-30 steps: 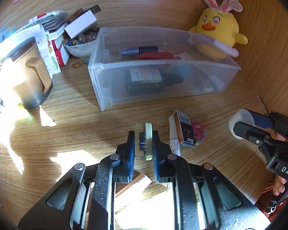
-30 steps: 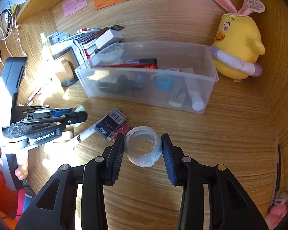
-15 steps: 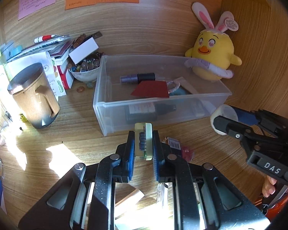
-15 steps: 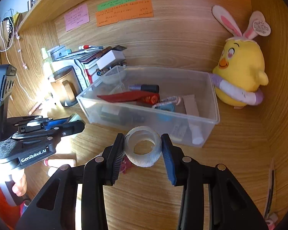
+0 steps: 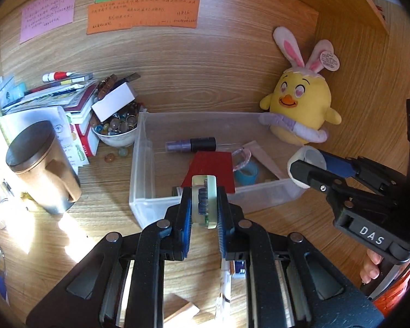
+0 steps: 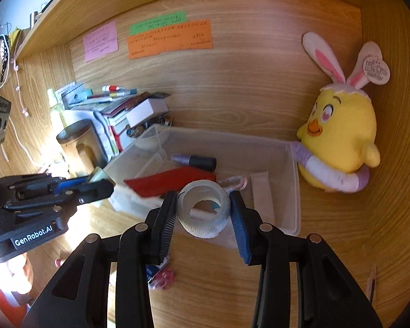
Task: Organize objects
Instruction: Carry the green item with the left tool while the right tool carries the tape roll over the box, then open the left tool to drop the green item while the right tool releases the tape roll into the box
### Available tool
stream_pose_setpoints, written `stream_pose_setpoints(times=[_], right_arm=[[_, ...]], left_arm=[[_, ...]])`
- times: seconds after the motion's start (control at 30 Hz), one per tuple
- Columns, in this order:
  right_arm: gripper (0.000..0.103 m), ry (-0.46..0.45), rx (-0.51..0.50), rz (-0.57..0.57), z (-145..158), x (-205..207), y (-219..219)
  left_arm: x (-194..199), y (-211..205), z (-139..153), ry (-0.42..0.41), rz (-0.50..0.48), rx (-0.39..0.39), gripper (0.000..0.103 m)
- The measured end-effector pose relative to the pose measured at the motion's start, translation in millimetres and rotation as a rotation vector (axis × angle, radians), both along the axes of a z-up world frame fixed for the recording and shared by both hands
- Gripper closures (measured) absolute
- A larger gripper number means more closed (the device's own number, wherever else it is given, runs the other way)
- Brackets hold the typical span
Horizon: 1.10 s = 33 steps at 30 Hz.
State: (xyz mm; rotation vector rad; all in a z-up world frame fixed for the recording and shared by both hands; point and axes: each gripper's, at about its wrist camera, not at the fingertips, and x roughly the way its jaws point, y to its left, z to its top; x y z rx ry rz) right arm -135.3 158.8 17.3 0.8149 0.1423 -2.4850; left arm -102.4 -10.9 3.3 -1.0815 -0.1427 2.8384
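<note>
**Inspector:** Left claw (image 5: 203, 205) is clenched on a small pale-green translucent block (image 5: 204, 191), held edge-up above the near wall of the clear bin (image 5: 139, 164). Right claw (image 6: 203, 207) grips a white textured tape roll (image 6: 203, 207) by its outer wall, hanging just over the bin's near rim toward its right end.

**Supervisor:** Where do you see risk?

**Inspector:** First, the roll. It is soft and hollow, pinched across its width; in my judgement it could squash or twist out, and a release short of the rim would send it rolling across the tabletop (image 6: 328, 259). Second, the block sits only in the forward part of the pads, so a knock against the bin wall could lever it loose.

**Supervisor:** And inside the bin?

**Inspector:** Already crowded: a red card (image 5: 209, 165), a purple-and-black tube (image 5: 191, 145), a blue tape ring (image 5: 246, 173). A dropped item may bounce off the card rather than settle.

**Supervisor:** Anything between the two tools?

**Inspector:** Both converge on the same front edge, near one another. Simultaneous lowering could bring them into contact. The yellow plush chick (image 6: 341, 142) leans against the bin's right end and could be nudged.
</note>
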Motion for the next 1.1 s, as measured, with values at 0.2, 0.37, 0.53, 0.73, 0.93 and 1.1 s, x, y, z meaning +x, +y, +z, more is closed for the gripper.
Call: stream_pose_setpoints(times=[0.2, 0.37, 0.53, 0.73, 0.93, 1.1], right_arm=[[0.067, 0.031, 0.005, -0.009, 12.4, -13.2, -2.6], [0.067, 0.045, 0.021, -0.028, 12.2, -30.7, -8.0], [0.067, -0.029, 0.055, -0.056, -13.7, -56.1, -14.7], [0.067, -0.069, 0.069, -0.054, -28.3, -66.5, -14.3], [0.067, -0.086, 0.082, -0.052, -36.2, -70.6, -16.1], [0.067, -0.091, 0.097, -0.047, -40.5, -72.0, -21.3]], left_arm=[[-16.3, 1.5, 6.4, 0.011, 0.007, -0.005, 0.087], [-33.2, 3.1, 10.2, 0.031, 0.041, -0.044, 0.087], [-48.7, -1.4, -2.2, -0.011, 0.056, -0.040, 0.087], [-62.3, -7.0, -18.0, -0.053, 0.067, -0.038, 0.087], [-67.3, -6.1, -27.2, -0.071, 0.053, -0.044, 0.087], [-67.7, -1.8, -27.1, -0.066, 0.045, -0.060, 0.087]])
